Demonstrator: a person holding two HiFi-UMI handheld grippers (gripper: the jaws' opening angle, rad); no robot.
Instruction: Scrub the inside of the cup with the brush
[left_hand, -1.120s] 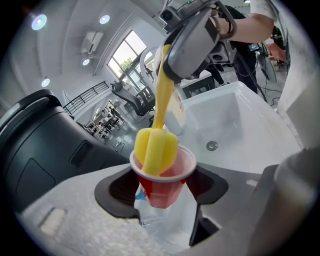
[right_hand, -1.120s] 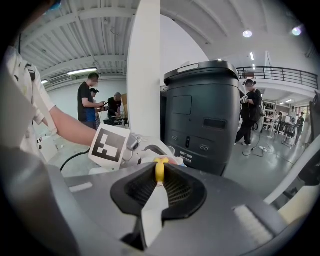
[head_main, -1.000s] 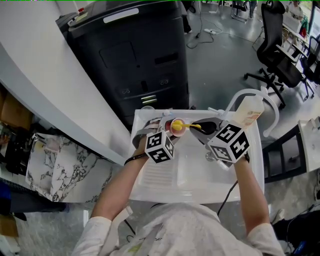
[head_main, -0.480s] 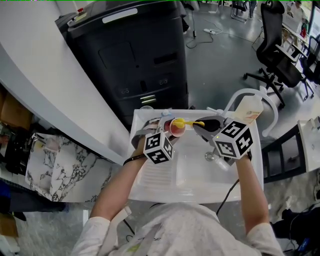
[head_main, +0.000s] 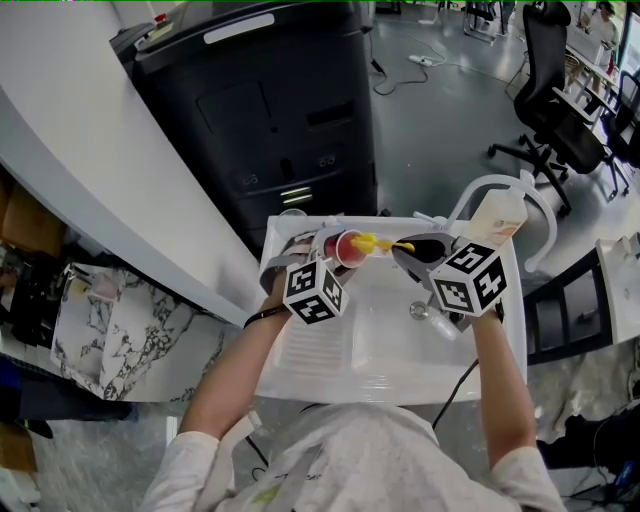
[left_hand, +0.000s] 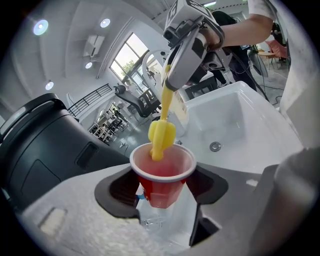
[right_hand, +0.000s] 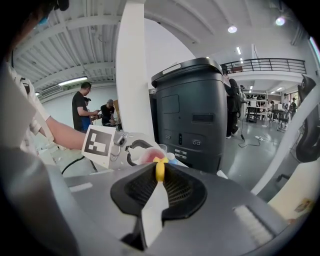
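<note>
Left gripper view: the left gripper (left_hand: 161, 192) pinches the red cup (left_hand: 162, 177) between its 2 jaws, above the sink (left_hand: 240, 115). The right gripper (right_hand: 160, 182) is clamped on the handle of the yellow brush (left_hand: 162, 134), whose head dips into the cup's mouth. Scrubbing looks under way. The next move likely calls for pushing deeper and twisting against the wall, with the cup held steady.

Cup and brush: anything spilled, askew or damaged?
Nothing stands out. The left gripper is shut on the red cup, which looks intact, over the white sink. The yellow brush, clamped in the right gripper, has its head in the cup's mouth. No spill visible.
</note>
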